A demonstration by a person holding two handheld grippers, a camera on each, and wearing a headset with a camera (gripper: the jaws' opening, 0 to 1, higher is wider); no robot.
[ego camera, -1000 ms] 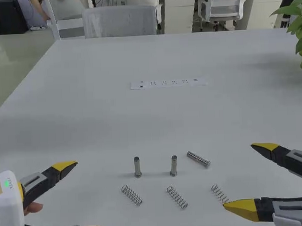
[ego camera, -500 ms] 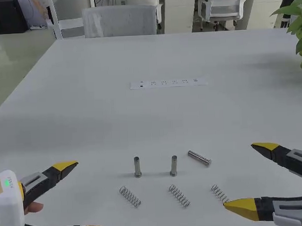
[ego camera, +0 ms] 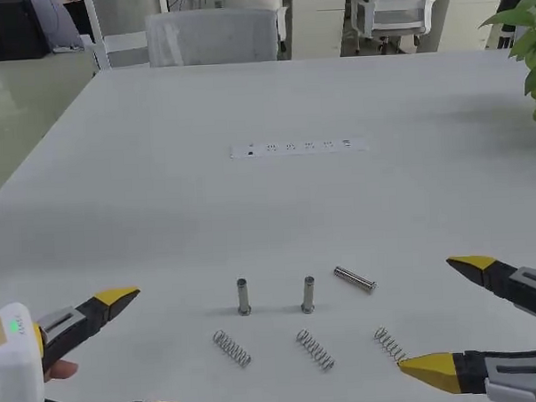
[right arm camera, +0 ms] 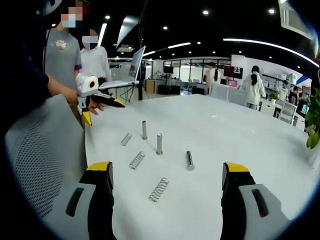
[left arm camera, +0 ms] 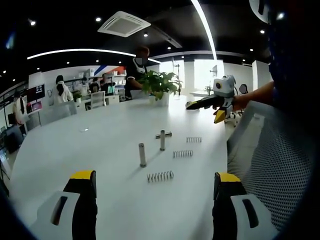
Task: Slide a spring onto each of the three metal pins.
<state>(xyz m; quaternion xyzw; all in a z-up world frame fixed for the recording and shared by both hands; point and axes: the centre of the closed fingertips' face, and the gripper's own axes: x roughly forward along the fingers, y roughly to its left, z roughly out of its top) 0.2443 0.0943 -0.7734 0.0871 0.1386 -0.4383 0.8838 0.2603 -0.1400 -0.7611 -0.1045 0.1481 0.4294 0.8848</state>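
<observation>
The left tongs and right tongs had stayed put over the last second, both released, jaws wide and empty; only the view had drifted a little. Nothing on the tabletop had been touched, so the task had seemingly not begun. Between the tongs two pins stood upright, bare, and a third pin lay flat toward the right tongs. Three springs lay loose on the tongs' side of the pins: the right spring just beside the right tongs' lower jaw, the left spring apart from the left tongs.
</observation>
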